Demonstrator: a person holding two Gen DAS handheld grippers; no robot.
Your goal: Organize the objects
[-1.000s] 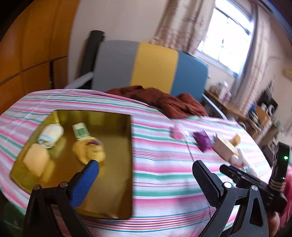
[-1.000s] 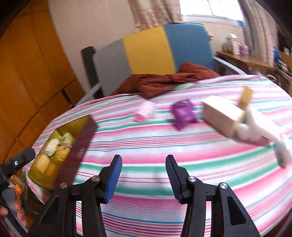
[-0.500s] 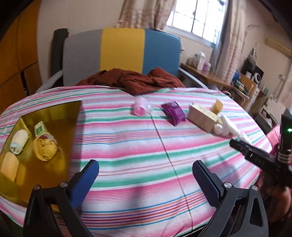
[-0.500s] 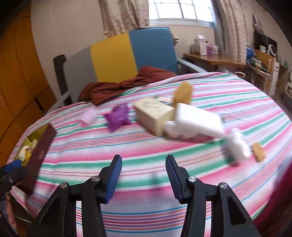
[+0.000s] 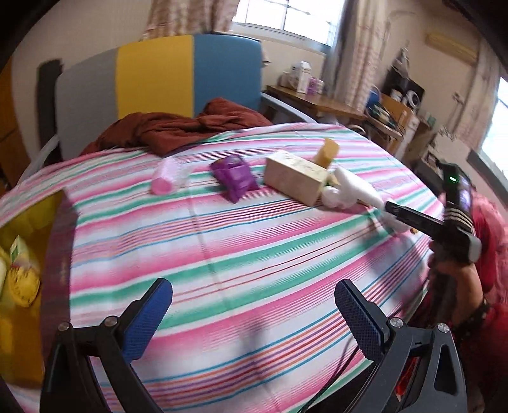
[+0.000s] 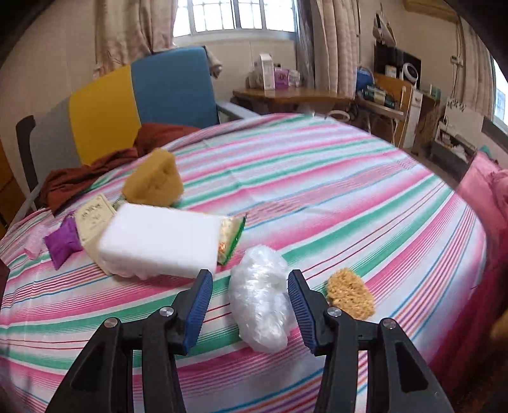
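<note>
Daylight floods in from the window (image 6: pixel 235 19) behind the table, and I see it blown out to near white in both views. The striped tablecloth (image 5: pixel 254 241) is evenly lit, with only soft shadows. My left view smears badly, especially at the yellow tray (image 5: pixel 19 270), whose contents I can barely make out. The right view is sharper. Both bend strongly and darken to black at the corners.

Both wrist views low over tablecloth (image 5: pixel 254 247)
</note>
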